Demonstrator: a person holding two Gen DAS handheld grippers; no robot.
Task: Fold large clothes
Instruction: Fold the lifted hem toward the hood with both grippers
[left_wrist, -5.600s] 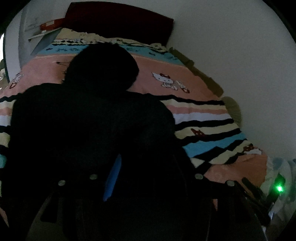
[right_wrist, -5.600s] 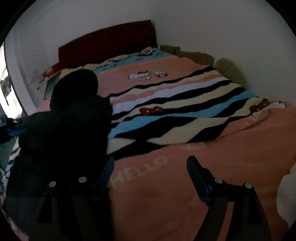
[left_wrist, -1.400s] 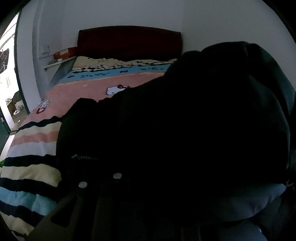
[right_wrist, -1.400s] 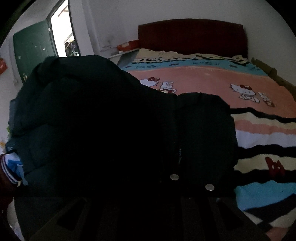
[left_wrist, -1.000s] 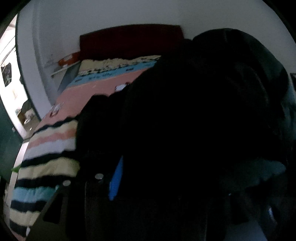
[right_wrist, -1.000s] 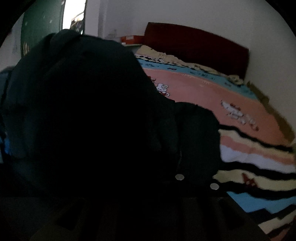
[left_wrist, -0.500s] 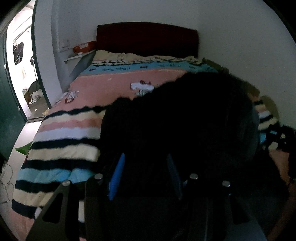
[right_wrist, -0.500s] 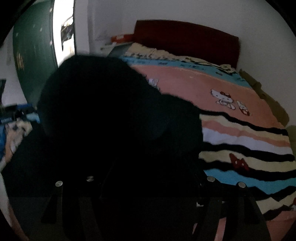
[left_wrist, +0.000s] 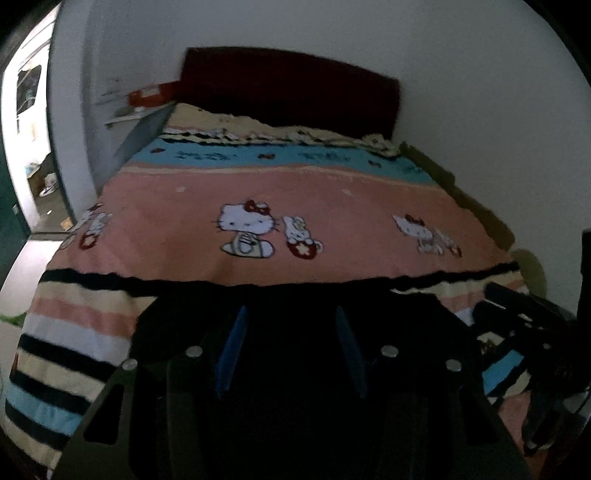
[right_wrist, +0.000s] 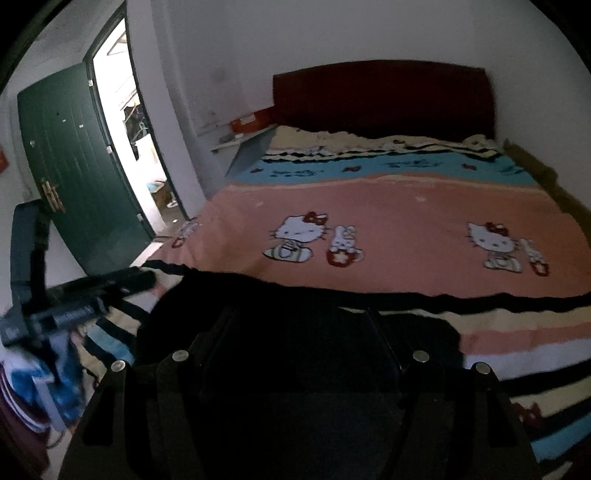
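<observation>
A black padded jacket (left_wrist: 406, 306) lies in a low heap on the striped near part of the bed's Hello Kitty blanket (left_wrist: 314, 192). My left gripper (left_wrist: 290, 332) hangs just above it. Its blue pads (left_wrist: 232, 343) stand apart and its jaws are opening, with only the jacket's dark surface showing behind the gap. In the right wrist view the jacket (right_wrist: 436, 332) sits under my right gripper (right_wrist: 299, 325), which is open and grips nothing. Each gripper shows in the other's view: the right gripper (left_wrist: 517, 306) at the right, the left gripper (right_wrist: 92, 291) at the left.
A dark red headboard (left_wrist: 288, 85) stands against the far wall. A shelf with a red box (left_wrist: 147, 96) is at the bed's far left corner. The green door (right_wrist: 74, 166) stands open on the left. Blue and white cloth (right_wrist: 37, 376) is piled at the near left.
The jacket, earlier lifted and filling both views, now lies on the blanket. Both grippers have let go of it and risen, so the whole bed shows.
</observation>
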